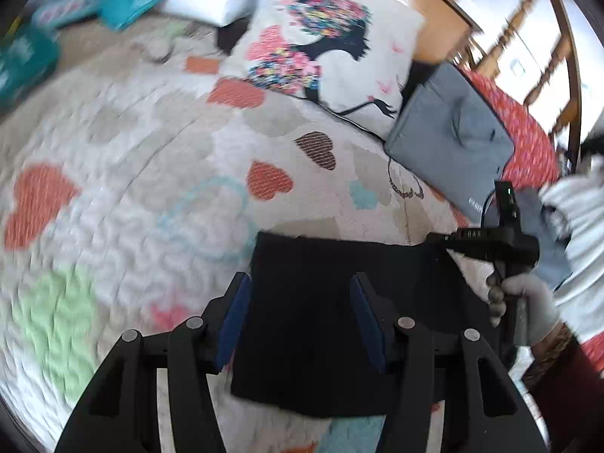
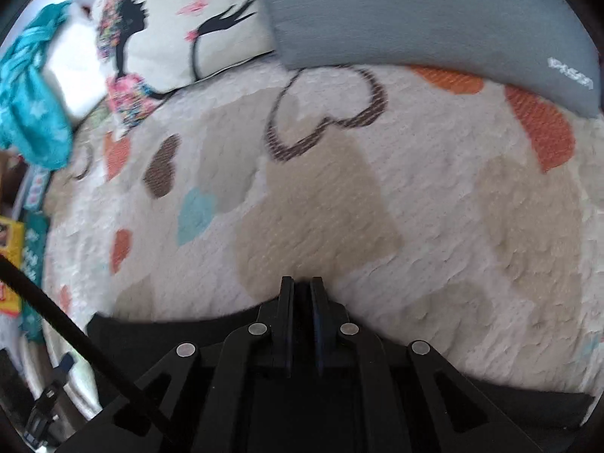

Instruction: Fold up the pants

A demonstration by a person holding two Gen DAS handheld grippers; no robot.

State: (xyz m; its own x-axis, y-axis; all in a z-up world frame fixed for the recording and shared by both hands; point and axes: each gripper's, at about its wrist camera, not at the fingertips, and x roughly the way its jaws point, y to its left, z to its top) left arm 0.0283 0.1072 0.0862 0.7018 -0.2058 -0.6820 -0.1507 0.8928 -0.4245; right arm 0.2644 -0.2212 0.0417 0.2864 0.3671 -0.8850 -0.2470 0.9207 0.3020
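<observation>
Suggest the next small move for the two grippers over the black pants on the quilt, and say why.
Probably lower the left gripper and close it on the pants. Its fingers stand apart above the fabric, gripping nothing, while the right gripper is shut at the pants' far edge. Whether it pinches cloth is unclear. The fold likely needs both holds.

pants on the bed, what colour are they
Plain black pants, no pattern visible; the left wrist view shows them best, folded on the heart-print bedspread.

Black pants (image 1: 332,324), folded into a rectangle, flat on quilt (image 1: 151,158)
</observation>
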